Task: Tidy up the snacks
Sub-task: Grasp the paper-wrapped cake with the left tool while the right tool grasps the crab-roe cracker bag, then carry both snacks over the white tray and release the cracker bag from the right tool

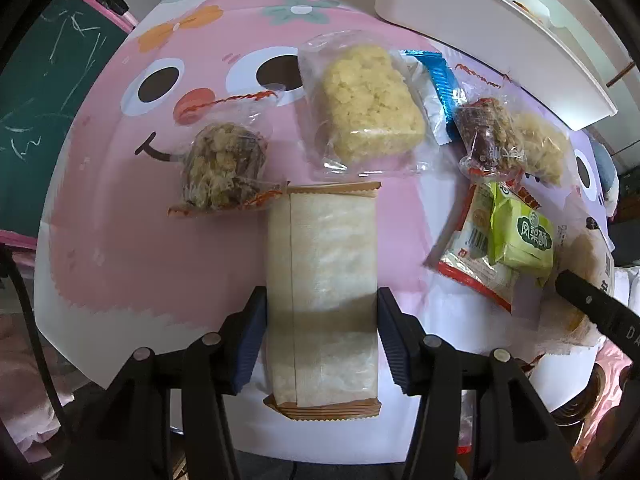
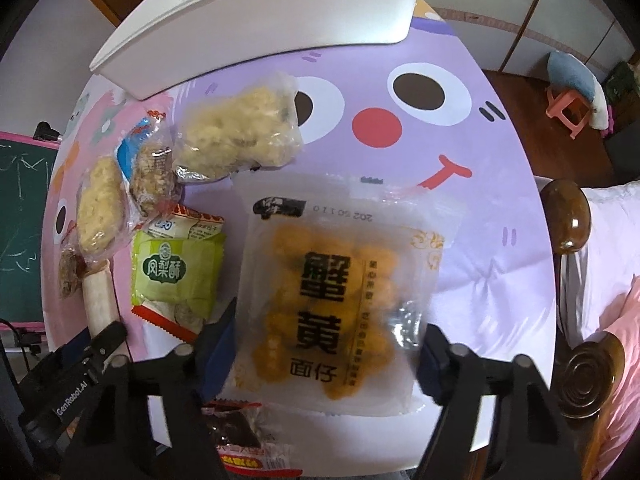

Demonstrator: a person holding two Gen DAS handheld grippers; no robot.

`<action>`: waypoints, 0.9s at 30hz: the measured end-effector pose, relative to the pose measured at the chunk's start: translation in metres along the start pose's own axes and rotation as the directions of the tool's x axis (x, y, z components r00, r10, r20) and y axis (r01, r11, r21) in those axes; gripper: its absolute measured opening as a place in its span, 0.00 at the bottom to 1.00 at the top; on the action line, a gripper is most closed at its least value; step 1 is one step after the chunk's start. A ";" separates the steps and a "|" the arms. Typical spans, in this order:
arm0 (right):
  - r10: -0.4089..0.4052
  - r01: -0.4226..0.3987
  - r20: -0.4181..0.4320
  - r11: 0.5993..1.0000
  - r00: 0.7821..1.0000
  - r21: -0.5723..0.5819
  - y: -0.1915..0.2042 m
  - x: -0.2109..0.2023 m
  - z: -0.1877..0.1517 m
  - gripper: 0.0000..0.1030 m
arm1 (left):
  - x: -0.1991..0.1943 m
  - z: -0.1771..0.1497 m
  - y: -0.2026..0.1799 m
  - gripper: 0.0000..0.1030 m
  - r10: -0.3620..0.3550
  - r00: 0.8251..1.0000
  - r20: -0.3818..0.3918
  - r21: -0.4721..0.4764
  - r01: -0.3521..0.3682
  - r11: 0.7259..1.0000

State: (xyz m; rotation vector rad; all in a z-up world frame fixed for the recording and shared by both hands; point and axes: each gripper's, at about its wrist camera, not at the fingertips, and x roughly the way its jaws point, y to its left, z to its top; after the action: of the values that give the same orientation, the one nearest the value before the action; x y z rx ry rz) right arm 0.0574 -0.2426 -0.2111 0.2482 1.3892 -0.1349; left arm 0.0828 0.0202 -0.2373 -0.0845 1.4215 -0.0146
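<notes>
A long pale wafer pack (image 1: 324, 264) with brown ends lies on the pink cartoon mat (image 1: 120, 248). My left gripper (image 1: 320, 296) points down over it, and both blue pads touch its long sides, shut on it. In the right wrist view a clear bag of orange snack balls (image 2: 340, 292) with large black characters sits between the pads of my right gripper (image 2: 330, 316), which is shut on its side edges. The bag looks slightly blurred. A white bin (image 1: 480, 28) (image 2: 280, 20) stands at the far edge of the table.
Loose snacks lie between the grippers: a rice crisp pack (image 1: 368, 108), a round flaky dark snack (image 1: 224, 164), a blue wrapper (image 1: 440, 80), a green pineapple cake pack (image 2: 176, 272), and a dark red-edged pack (image 2: 240, 436). A wooden bedpost (image 2: 568, 216) stands at the right.
</notes>
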 end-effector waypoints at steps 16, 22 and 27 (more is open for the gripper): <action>0.058 -0.059 0.075 0.998 0.995 0.010 -0.006 -0.041 0.004 0.65 | -0.051 0.004 -0.022 0.50 -0.005 0.992 0.125 0.053 -0.001 0.999; 0.081 -0.080 0.137 0.997 0.987 -0.018 -0.001 -0.072 0.014 0.65 | -0.087 0.014 -0.042 0.50 -0.033 0.981 0.190 0.096 0.014 0.995; 0.095 -0.087 0.201 0.995 0.975 -0.052 0.008 -0.099 0.022 0.65 | -0.118 0.031 -0.057 0.50 -0.055 0.967 0.247 0.136 0.022 0.990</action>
State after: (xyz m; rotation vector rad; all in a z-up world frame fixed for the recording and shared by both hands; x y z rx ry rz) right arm 0.0627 -0.2457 -0.1093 0.2545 1.1739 -0.0524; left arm 0.0981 -0.0279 -0.1130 -0.0032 1.1626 -0.1267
